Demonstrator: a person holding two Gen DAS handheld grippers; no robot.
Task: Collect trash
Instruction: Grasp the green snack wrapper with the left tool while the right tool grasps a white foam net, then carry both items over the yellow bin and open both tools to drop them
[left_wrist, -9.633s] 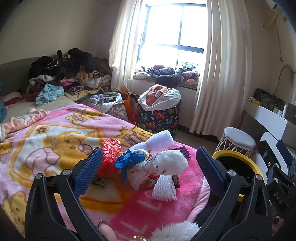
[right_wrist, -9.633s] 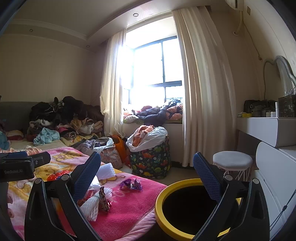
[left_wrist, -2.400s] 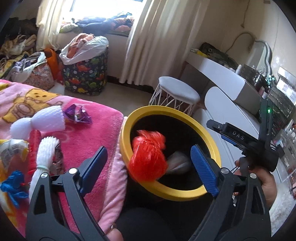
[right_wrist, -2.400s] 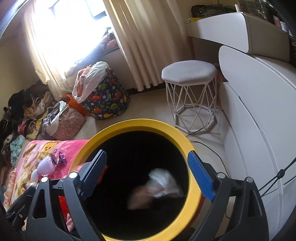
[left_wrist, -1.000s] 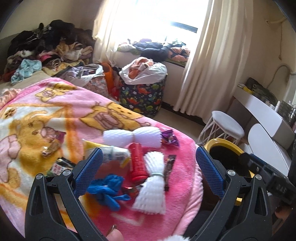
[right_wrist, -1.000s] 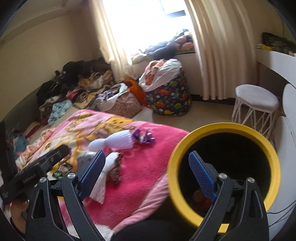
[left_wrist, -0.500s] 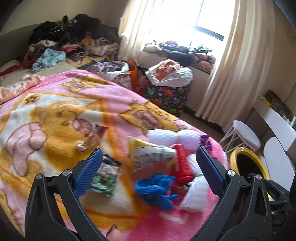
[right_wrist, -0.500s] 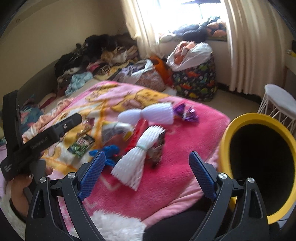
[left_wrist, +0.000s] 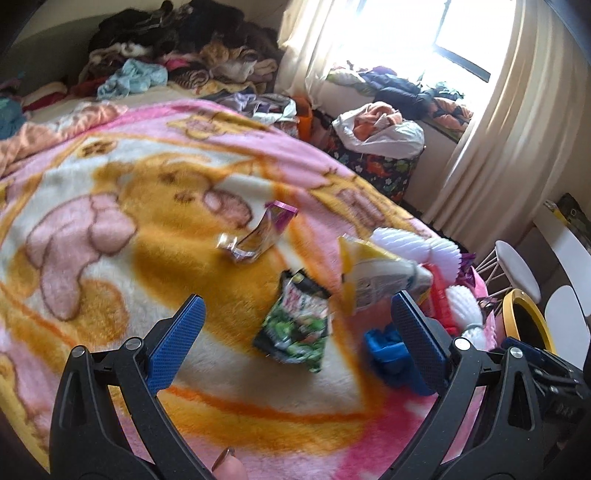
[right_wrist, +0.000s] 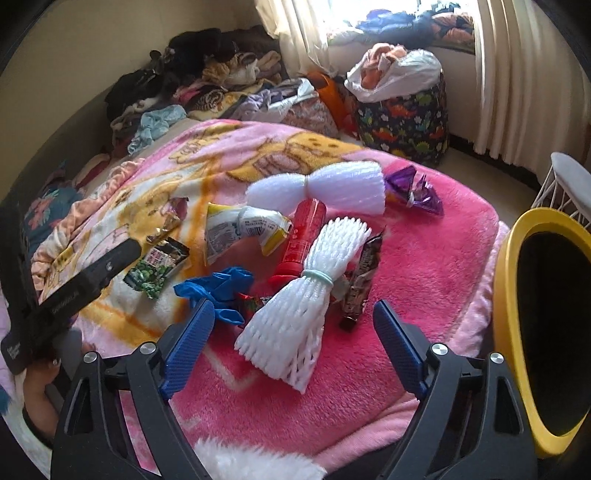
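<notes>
Trash lies on a pink cartoon blanket (right_wrist: 424, 258). My left gripper (left_wrist: 295, 339) is open just above a green snack packet (left_wrist: 295, 325), with a blue glove (left_wrist: 388, 354) by its right finger. My right gripper (right_wrist: 293, 343) hovers over a white foam net bundle (right_wrist: 295, 306). Its jaws are closing, with the bundle's near end between them and the pads clear of it. Around the bundle lie a red tube (right_wrist: 301, 240), a dark candy wrapper (right_wrist: 364, 273), the blue glove (right_wrist: 218, 288), a yellow-white pouch (right_wrist: 240, 229) and the green packet (right_wrist: 157, 266).
A yellow-rimmed bin (right_wrist: 506, 258) stands off the bed's right edge. A second foam net (right_wrist: 317, 188) and a purple wrapper (right_wrist: 410, 190) lie farther back. Beyond the bed are clothes piles (right_wrist: 192, 74), a dinosaur-print basket (right_wrist: 402, 122), a white stool (right_wrist: 569, 173) and curtains.
Both grippers have swung left, away from the bin, and dropped lower over the bed. The green packet and the foam bundle now sit between their fingers. The right jaws have narrowed slightly.
</notes>
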